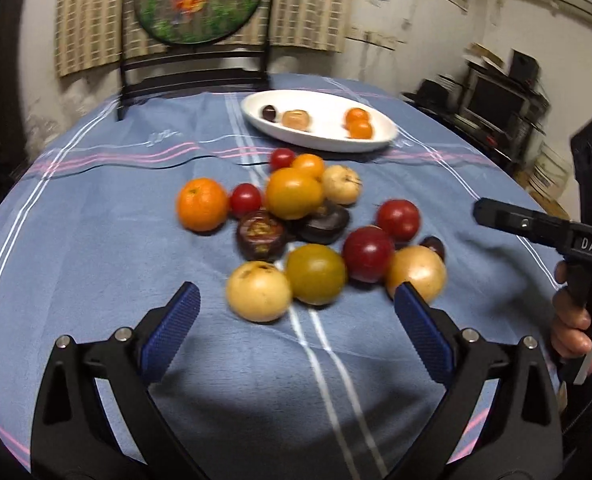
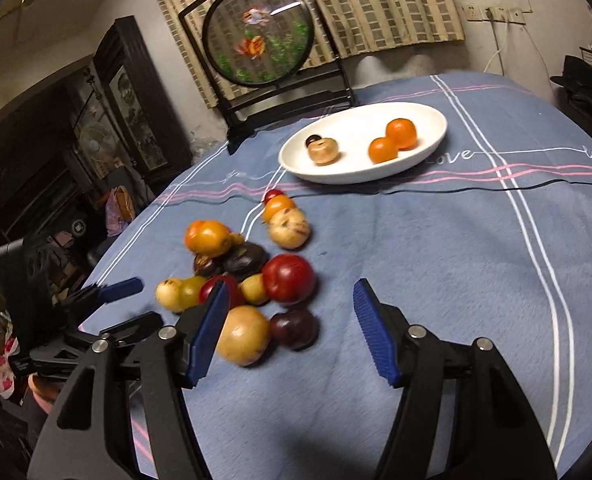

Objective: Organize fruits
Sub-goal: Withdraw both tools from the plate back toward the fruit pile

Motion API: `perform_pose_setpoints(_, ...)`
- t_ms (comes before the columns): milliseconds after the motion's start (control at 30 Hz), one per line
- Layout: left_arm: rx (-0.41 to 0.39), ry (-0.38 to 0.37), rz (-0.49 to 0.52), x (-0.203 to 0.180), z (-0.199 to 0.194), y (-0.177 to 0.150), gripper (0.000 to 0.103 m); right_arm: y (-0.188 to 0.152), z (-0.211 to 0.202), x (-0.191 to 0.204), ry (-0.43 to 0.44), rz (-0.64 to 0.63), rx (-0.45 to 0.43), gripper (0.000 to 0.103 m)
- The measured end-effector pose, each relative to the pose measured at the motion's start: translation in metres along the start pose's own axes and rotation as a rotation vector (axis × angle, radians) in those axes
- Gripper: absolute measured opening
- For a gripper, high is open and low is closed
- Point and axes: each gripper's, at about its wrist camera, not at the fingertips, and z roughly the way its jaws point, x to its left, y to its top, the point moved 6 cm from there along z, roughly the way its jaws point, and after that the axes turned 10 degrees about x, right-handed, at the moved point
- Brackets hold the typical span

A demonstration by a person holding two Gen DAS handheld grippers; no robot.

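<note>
A heap of loose fruits is lying on the blue striped tablecloth in the middle of the round table, with an orange at its left edge, red ones toward the right, dark purple ones in the centre and pale yellow ones along the near side. Beyond the heap a white oval plate is holding four pieces already: two small oranges touching each other, a tan fruit and a small dark one just behind it. The left gripper is hovering just short of the heap with its blue pads spread wide and nothing gripped between them. The right gripper is hanging over the near right side of the heap, its jaws standing partly apart and empty, a yellow fruit and a dark plum lying below the gap. A hand is gripping the right gripper's handle. Behind the table a round framed goldfish picture is standing against a checked curtain.
</note>
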Motion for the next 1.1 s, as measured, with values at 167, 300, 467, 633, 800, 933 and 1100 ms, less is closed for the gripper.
perform_pose_setpoints(167,0.007,0.018,-0.003,0.0,0.002,-0.001,0.099,-0.017,0.001,0.038,-0.165,-0.198,-0.019,0.065)
perform_pose_setpoints(300,-0.004,0.001,-0.012,0.002,0.0,-0.001,0.099,-0.028,0.006,0.061,-0.189,-0.327,-0.006,0.065)
perform_pose_setpoints(467,-0.023,-0.013,-0.02,0.004,-0.004,-0.001,0.099,-0.031,0.014,0.064,-0.156,-0.362,0.043,0.059)
perform_pose_setpoints(633,-0.024,-0.019,-0.023,0.004,-0.004,-0.001,0.099,-0.026,0.027,0.065,-0.093,-0.389,0.142,0.056)
perform_pose_setpoints(800,-0.024,-0.036,-0.032,0.006,-0.004,0.0,0.099,-0.021,0.025,0.076,-0.251,-0.566,0.109,0.056)
perform_pose_setpoints(933,-0.021,-0.052,-0.048,0.008,-0.003,0.0,0.099,-0.026,0.039,0.078,-0.26,-0.657,0.179,0.056)
perform_pose_setpoints(1100,-0.022,-0.068,-0.065,0.011,-0.003,0.001,0.099,-0.033,0.053,0.076,-0.289,-0.734,0.25,0.056)
